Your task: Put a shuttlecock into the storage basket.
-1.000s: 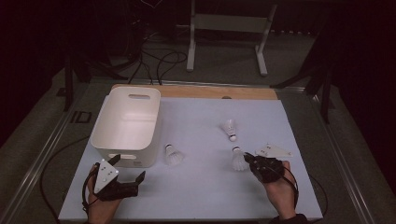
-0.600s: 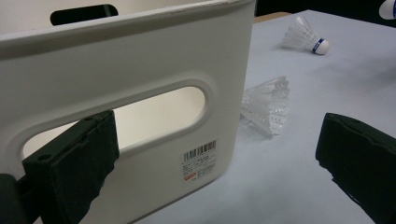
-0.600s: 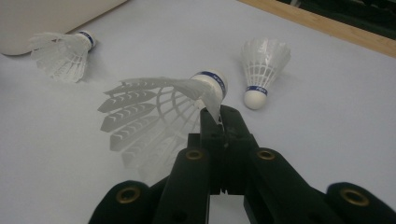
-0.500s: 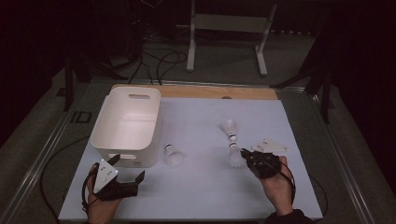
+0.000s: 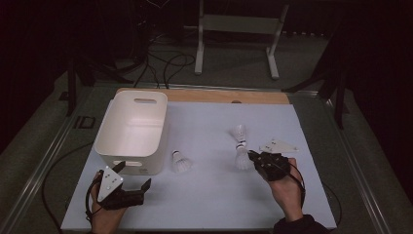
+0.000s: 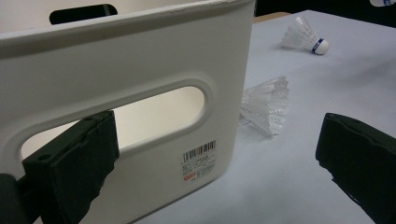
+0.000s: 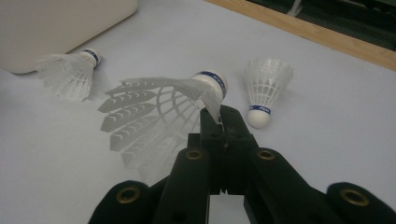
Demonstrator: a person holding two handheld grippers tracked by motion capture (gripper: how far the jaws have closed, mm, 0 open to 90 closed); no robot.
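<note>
Since the earlier frames, the right gripper [image 5: 249, 157] has crept a little away from the person, up to the shuttlecock [image 5: 241, 158] it now pinches: in the right gripper view its jaws are pressed together on the feather skirt of that shuttlecock [image 7: 159, 116], just below the cork. Around this, the pale table mat [image 5: 209, 195] lies mostly bare, with wide open room between the two hands and along the near edge; a wooden strip [image 5: 219, 96] bounds the far side. At the mat's left stands the white bin [image 5: 134, 129], whose inside shows nothing, its handle slot facing the left gripper [image 5: 134, 178], which sits just in front of it with jaws spread wide and nothing between them. A second shuttlecock [image 5: 180, 162] lies just beside the bin's right near corner, and a third shuttlecock [image 5: 238, 132] lies just beyond the pinched one, cork toward it.
</note>
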